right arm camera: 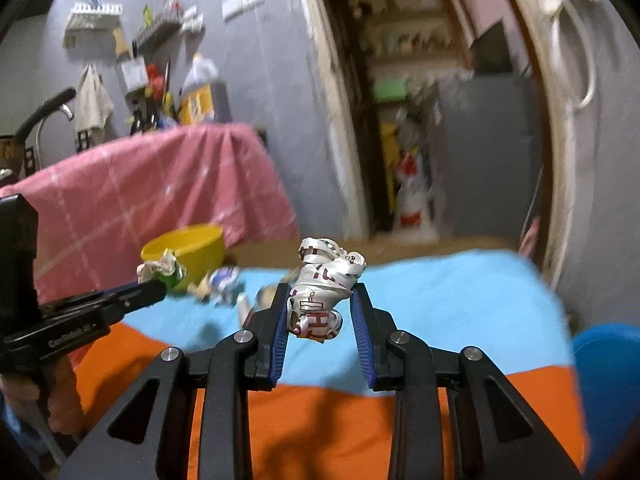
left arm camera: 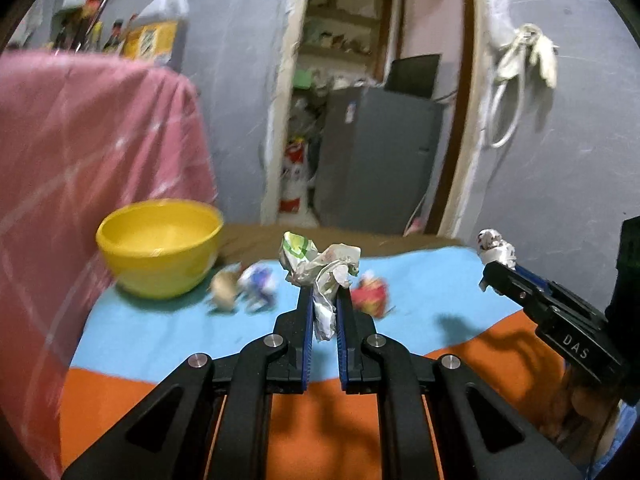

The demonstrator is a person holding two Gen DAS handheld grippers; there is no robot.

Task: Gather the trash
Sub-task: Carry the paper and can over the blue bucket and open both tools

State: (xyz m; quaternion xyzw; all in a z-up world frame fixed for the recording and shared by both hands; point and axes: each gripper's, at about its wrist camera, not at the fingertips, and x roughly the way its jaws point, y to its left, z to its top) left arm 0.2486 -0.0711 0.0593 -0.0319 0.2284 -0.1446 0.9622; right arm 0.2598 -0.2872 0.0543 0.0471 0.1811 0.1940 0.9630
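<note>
My left gripper (left arm camera: 325, 294) is shut on a crumpled white and green wrapper (left arm camera: 320, 264), held above the blue and orange cloth (left arm camera: 160, 332). My right gripper (right arm camera: 321, 292) is shut on a crumpled white wrapper with red print (right arm camera: 324, 284), also lifted off the cloth. Each gripper shows in the other's view: the right gripper (left arm camera: 490, 270) at the right with its wrapper (left arm camera: 496, 246), the left gripper (right arm camera: 160, 284) at the left with its wrapper (right arm camera: 160, 268). A yellow bowl (left arm camera: 160, 246) stands at the far left of the cloth. Loose wrappers lie beyond my fingers: a tan one (left arm camera: 224, 286), a blue and white one (left arm camera: 258, 282), a red one (left arm camera: 370, 294).
A pink checked cloth (left arm camera: 88, 160) drapes over something tall at the left, close beside the bowl. Behind the table a doorway (left arm camera: 360, 120) opens onto a grey fridge (left arm camera: 376, 164) and shelves. A blue object (right arm camera: 608, 380) sits at the right edge in the right wrist view.
</note>
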